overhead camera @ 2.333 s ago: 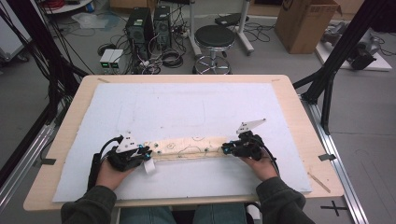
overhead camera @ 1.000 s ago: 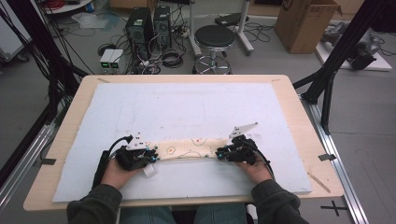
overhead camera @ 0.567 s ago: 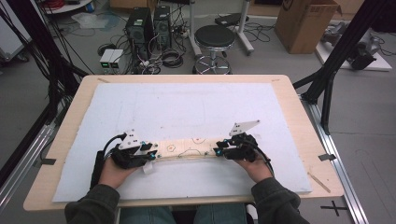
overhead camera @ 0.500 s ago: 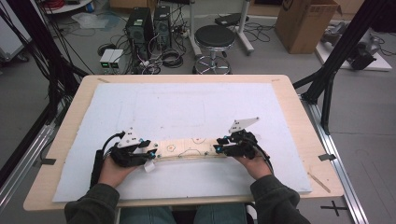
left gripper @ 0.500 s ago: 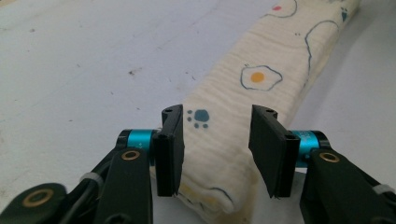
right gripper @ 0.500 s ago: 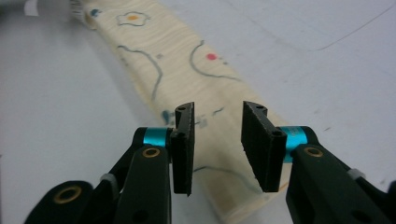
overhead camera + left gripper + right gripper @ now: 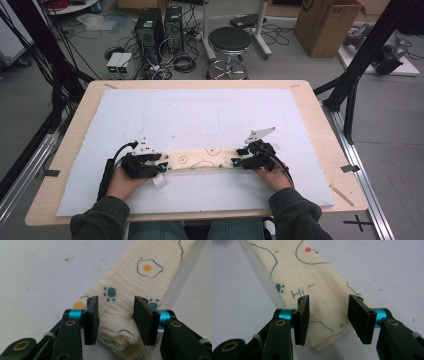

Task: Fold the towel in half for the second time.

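Observation:
A long folded cream cloth (image 7: 200,161) with egg and paw prints lies flat across the near part of the white mat. My left gripper (image 7: 162,167) is at its left end and my right gripper (image 7: 235,161) at its right end. In the left gripper view the cloth's (image 7: 130,277) folded end lies between the jaws of the left gripper (image 7: 116,300), which have just been opening and no longer pinch it. In the right gripper view the other end of the cloth (image 7: 312,272) sits between the right gripper's (image 7: 329,298) jaws, also just opening and standing off the fabric.
The white mat (image 7: 200,110) covers most of the wooden table (image 7: 320,130). A thin wooden stick (image 7: 341,195) lies on the table's right margin. Beyond the far edge stand a stool (image 7: 230,40), computer cases and a cardboard box.
Both hands have stayed at the cloth's two ends and barely shifted. The cloth strip rests where it was on the mat.

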`<state>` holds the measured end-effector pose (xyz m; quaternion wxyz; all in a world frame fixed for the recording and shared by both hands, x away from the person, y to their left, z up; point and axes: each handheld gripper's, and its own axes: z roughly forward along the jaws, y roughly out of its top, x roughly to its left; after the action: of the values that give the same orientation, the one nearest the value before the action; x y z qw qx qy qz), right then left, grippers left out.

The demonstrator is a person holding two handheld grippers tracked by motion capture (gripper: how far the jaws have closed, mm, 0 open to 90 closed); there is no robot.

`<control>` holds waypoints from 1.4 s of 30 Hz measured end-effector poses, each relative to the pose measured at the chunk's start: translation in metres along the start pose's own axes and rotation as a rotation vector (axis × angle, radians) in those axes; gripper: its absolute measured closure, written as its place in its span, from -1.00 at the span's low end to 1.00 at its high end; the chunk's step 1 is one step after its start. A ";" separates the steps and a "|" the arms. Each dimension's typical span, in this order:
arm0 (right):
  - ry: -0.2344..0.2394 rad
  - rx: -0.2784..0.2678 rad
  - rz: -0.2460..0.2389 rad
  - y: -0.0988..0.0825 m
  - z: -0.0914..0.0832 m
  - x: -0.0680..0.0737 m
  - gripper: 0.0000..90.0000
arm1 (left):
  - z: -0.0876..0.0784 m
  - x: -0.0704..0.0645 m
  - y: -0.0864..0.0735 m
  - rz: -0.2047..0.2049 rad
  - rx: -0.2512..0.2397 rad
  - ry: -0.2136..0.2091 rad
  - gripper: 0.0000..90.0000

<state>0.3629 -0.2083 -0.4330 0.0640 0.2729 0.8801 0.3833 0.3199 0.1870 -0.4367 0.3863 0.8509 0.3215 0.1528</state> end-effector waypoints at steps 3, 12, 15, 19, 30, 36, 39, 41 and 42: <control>-0.005 -0.002 -0.013 -0.003 -0.001 0.003 0.14 | 0.000 0.001 -0.001 0.001 -0.002 -0.004 0.24; -0.029 -0.011 -0.028 -0.007 -0.004 0.009 0.07 | -0.008 0.001 0.000 0.004 -0.060 0.000 0.32; -0.015 -0.052 -0.008 -0.001 -0.012 0.009 0.05 | -0.018 0.004 0.004 -0.022 -0.135 0.000 0.35; -0.022 -0.079 -0.020 0.006 -0.015 0.008 0.05 | -0.017 0.005 0.006 -0.026 -0.132 -0.001 0.38; -0.044 0.016 -0.041 -0.001 0.000 0.012 0.02 | 0.000 0.001 -0.001 0.011 -0.009 0.004 0.32; -0.063 0.001 -0.053 -0.007 0.000 0.015 0.03 | 0.002 -0.002 -0.002 0.031 -0.010 0.023 0.32; -0.069 -0.001 -0.051 -0.007 0.000 0.016 0.03 | 0.002 -0.003 -0.002 0.035 -0.014 0.025 0.31; -0.071 -0.005 -0.047 -0.008 0.000 0.016 0.03 | 0.001 -0.002 -0.003 0.029 -0.020 0.023 0.31; -0.072 -0.015 -0.040 -0.009 0.000 0.016 0.03 | 0.001 -0.002 -0.003 0.030 -0.023 0.022 0.31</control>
<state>0.3451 -0.2044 -0.4379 0.1056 0.2684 0.8795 0.3786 0.3173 0.1865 -0.4401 0.3902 0.8494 0.3113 0.1714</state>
